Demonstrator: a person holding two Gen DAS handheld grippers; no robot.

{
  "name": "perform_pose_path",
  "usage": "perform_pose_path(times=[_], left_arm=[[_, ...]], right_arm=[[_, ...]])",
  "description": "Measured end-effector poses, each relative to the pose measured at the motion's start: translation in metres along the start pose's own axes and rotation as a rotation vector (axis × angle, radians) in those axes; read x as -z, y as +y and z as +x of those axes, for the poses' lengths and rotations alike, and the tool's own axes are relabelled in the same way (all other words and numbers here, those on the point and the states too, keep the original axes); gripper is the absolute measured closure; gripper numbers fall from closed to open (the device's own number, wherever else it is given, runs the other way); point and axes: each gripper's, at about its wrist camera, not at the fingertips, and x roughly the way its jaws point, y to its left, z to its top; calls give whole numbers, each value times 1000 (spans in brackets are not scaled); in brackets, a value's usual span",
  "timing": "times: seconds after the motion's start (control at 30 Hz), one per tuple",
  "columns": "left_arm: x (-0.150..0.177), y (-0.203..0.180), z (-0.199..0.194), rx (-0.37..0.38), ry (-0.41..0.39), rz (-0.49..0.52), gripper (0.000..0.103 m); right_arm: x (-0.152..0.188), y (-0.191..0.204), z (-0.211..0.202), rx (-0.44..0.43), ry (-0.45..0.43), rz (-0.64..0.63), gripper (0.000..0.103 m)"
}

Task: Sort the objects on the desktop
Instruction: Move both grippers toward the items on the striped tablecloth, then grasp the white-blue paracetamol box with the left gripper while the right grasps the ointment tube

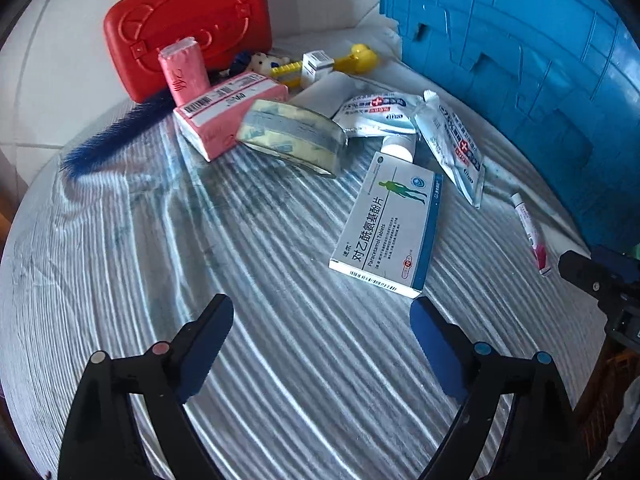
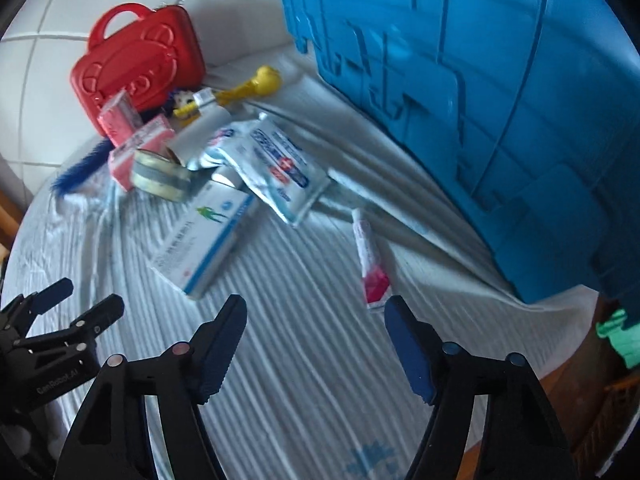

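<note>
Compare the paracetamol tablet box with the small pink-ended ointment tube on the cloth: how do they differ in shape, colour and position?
The paracetamol box is a flat rectangular carton; the ointment tube is thin and tapering. The box is white with blue edging and a green figure; the tube is white ending in pink. The box sits mid-cloth, by the pile; the tube lies apart, nearer the blue crate. Both lie flat, untouched, on the striped cloth.

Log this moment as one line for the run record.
left gripper: open, empty | right gripper: open, empty | nearest: white-and-blue paracetamol tablet box, small red-and-white ointment tube | striped white cloth: items unsorted
</note>
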Motion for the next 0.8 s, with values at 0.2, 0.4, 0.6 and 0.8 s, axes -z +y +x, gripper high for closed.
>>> perform_pose_path(times=[0.2,0.4,0.6,0.8], left_arm=[[-28,-24,30,-41,5,16,12],[-49,-41,60,-35,29,40,12],[-63,-43,74,22,36,22,0],[-54,-45,86,54,83,59,0]], right_arm=[[-13,-18,38,-19,31,-9,56],[-26,-32,72,-21,68,-12,64],[-34,-37,93,-27,93,-28,62],[-32,-34,95,-80,82,-17,35]])
